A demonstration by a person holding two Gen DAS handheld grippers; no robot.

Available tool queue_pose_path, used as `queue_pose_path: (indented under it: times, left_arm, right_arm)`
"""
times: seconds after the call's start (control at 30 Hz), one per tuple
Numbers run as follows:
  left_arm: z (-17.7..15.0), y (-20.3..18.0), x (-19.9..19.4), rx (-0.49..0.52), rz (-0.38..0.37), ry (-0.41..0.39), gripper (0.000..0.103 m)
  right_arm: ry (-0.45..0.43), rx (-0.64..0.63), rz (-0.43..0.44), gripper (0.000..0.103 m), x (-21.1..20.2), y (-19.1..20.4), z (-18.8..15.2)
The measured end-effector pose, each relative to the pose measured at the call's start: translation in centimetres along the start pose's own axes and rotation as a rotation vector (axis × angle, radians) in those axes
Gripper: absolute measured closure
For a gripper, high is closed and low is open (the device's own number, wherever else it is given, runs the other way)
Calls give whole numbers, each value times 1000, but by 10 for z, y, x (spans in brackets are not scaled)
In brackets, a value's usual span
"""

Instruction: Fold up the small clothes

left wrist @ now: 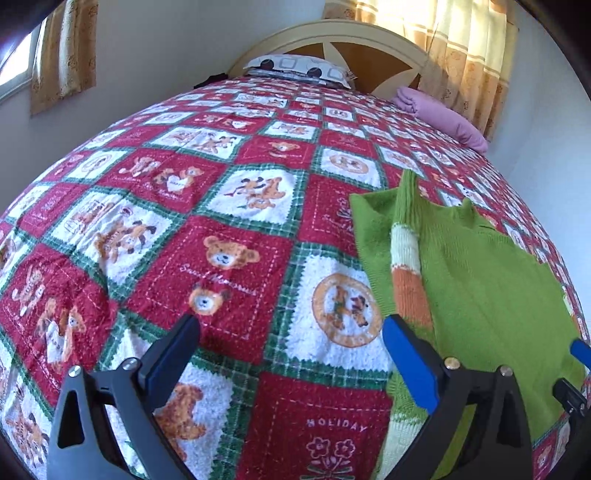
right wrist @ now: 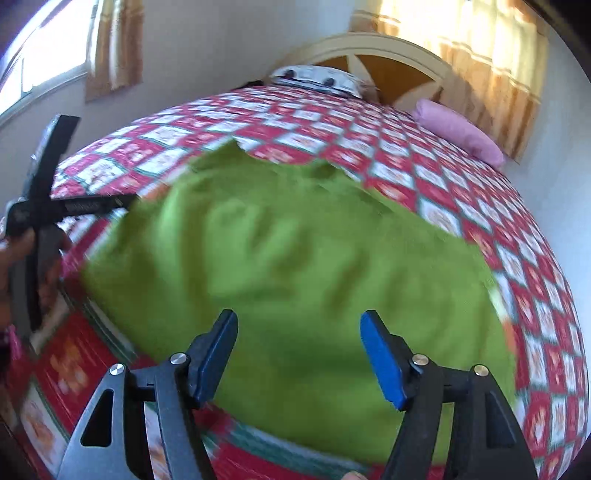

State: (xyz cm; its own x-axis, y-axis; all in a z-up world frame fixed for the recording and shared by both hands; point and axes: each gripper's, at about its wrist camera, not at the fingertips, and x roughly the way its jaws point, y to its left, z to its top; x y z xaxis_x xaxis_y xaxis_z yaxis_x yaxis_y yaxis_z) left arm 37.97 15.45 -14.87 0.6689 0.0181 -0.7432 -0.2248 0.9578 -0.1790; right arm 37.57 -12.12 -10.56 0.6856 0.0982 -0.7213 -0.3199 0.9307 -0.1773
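Both tongs are spread wide and pinch nothing. Left tongs (left wrist: 291,332) hover over the red, white and green teddy-bear patchwork quilt (left wrist: 229,258) that covers the bed, blue pads parted, with bare quilt between them. Just beside their right finger lies the small green knitted sweater (left wrist: 480,280), flat on the quilt toward the bed's right side, one sleeve with white and orange stripes (left wrist: 406,258) folded in across its body. Over to the right tongs (right wrist: 299,350): they hang directly above that same sweater (right wrist: 295,258), green knit filling the gap between the open fingers; this view is blurred, so any touch can't be judged. Up by the cream arched headboard (left wrist: 332,33) sit a patterned white pillow (left wrist: 299,68) and a folded lilac cloth (left wrist: 443,114).
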Motion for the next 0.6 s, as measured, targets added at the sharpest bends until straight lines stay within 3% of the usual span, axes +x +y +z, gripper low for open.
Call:
queue_pose_path:
  times: [0.13,0.2,0.27,0.4,0.6]
  left_arm:
    - [-2,5,0,-25,-20,6,2]
    - [-3,5,-1,-29,-28,4,2]
    - [-4,6,-2,-28,-33,5,1]
    - [-4,4,-3,-15,-37,11,1]
    - [0,15,-18,-47,-87,-21,1]
  right_arm:
    - [10,-51,71,34,24,40,16]
    - [70,-74,157,33,40,62,9]
    - [33,-128,104,31,38,82,-3]
    - [58,-99,143,31,27,83,-6]
    - [-20,-214,107,31,1,103,-18]
